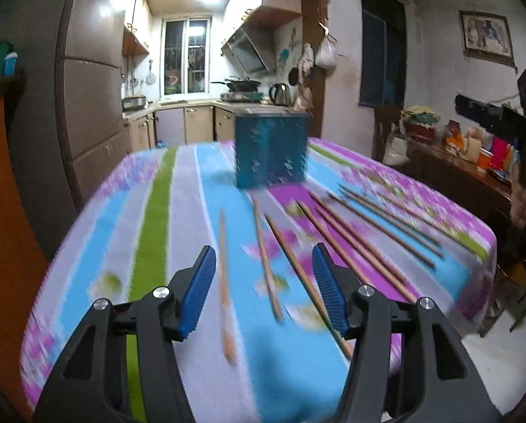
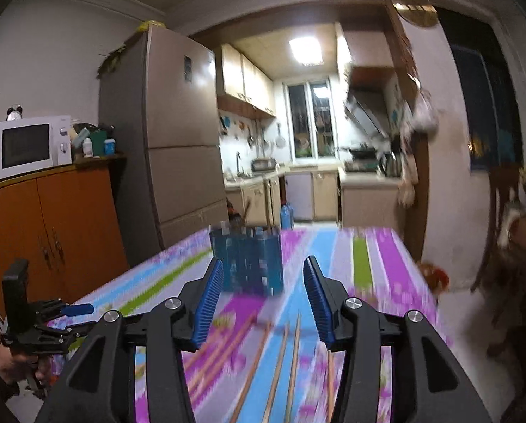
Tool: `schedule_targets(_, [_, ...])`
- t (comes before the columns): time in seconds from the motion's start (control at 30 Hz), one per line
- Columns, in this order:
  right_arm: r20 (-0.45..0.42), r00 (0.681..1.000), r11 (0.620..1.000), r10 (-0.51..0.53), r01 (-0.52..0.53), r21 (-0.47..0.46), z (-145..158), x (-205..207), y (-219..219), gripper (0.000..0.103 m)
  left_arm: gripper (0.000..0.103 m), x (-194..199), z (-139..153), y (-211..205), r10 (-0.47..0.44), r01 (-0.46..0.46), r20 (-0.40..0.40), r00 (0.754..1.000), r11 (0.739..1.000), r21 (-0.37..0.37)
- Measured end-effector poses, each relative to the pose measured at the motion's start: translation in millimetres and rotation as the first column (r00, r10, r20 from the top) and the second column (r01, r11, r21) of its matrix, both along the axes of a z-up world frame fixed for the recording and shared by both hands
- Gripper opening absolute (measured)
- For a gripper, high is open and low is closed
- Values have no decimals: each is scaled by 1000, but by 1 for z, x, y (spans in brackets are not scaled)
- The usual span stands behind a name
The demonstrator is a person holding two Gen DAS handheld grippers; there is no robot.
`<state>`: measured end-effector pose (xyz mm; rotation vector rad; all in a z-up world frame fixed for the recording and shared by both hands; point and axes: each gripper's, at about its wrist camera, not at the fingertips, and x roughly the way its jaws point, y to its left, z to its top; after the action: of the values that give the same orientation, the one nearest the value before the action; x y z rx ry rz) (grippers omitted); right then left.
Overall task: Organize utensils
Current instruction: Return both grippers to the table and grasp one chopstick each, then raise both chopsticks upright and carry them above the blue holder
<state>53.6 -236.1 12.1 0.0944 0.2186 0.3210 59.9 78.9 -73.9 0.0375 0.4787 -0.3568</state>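
Both tongs, left [image 1: 263, 289] and right [image 2: 263, 301], are hovering apart and empty, while all wooden chopsticks [image 1: 347, 243] are lying outside the blue patterned holder [image 1: 271, 148].

chopsticks [image 1: 337, 236] motion-blurred, count perhaps ten

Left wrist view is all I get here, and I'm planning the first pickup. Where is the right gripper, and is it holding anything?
Observer: The right gripper is open and empty, above the chopsticks.
Operator: What does it face?
Observer: The blue holder, straight ahead between its fingers.
Operator: Anything in the holder? I only see its side.
Observer: Thin dark sticks seem to rise from its rim; too blurred to be sure.
Operator: Can it see my gripper?
Observer: Yes, the left gripper sits low at its left edge.
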Motion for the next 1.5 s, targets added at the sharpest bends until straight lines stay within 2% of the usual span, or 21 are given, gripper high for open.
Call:
schedule_targets(0.07, [-22, 1000, 1000, -22, 22, 8, -21, -16, 0, 49, 54, -12, -12, -6, -30, 30, -22, 999, 999, -29])
schedule_targets(0.13, [-35, 999, 999, -36, 36, -3, -35, -28, 1, 49, 54, -24, -23, -15, -45, 45, -21, 999, 999, -1])
schedule_targets(0.17, [-38, 998, 999, -41, 41, -11, -40, -32, 3, 49, 54, -29, -29, -20, -60, 59, -29, 998, 998, -11])
schedule_targets(0.2, [-39, 998, 998, -52, 51, -22, -45, -37, 4, 49, 52, -33, -34, -25, -73, 72, -34, 997, 997, -18])
schedule_targets(0.27, [-31, 997, 997, -75, 74, -39, -53, -45, 5, 49, 48, -38, -40, -35, -81, 81, -19, 997, 997, 18])
schedule_targets(0.43, [-24, 992, 989, -126, 124, -86, -78, -63, 3, 48, 34, -40, -60, -44, -42, 41, 3, 999, 997, 68])
schedule_targets(0.53, [-64, 989, 987, -134, 127, -102, -95, -68, -1, 41, 33, -40, -65, -46, -26, 25, 14, 1000, 996, 86])
schedule_targets(0.6, [-107, 986, 987, -132, 120, -110, -111, -70, -3, 33, 33, -39, -68, -46, -24, 22, 14, 1000, 996, 84])
schedule_targets(0.73, [-188, 976, 990, -105, 84, -116, -139, -64, -2, 25, 28, -39, -69, -45, -17, 15, 26, 1000, 997, 75])
schedule_targets(0.9, [-213, 976, 997, -49, 33, -77, -149, -55, 11, 25, 28, -40, -69, -46, -10, 8, 25, 1000, 997, 80])
schedule_targets(1.07, [-226, 973, 998, -35, 23, -56, -161, -37, 21, 25, 28, -40, -69, -49, -4, 2, 26, 1000, 997, 83])
schedule_targets(1.17, [-214, 975, 996, -52, 36, -80, -166, -30, 27, 24, 28, -41, -71, -50, -2, -1, 35, 999, 997, 80])
schedule_targets(1.27, [-203, 977, 993, -62, 40, -111, -167, -28, 29, 18, 28, -43, -72, -50, 4, -8, 52, 999, 997, 78])
schedule_targets(1.33, [-196, 979, 991, -62, 37, -127, -167, -29, 31, 13, 25, -44, -73, -50, 7, -11, 62, 998, 997, 72])
schedule_targets(1.4, [-189, 980, 990, -62, 37, -133, -168, -30, 32, 12, 20, -45, -74, -51, 7, -13, 72, 997, 997, 70])
schedule_targets(1.5, [-182, 982, 991, -61, 38, -127, -169, -30, 31, 12, 18, -45, -75, -52, 11, -16, 82, 997, 998, 65])
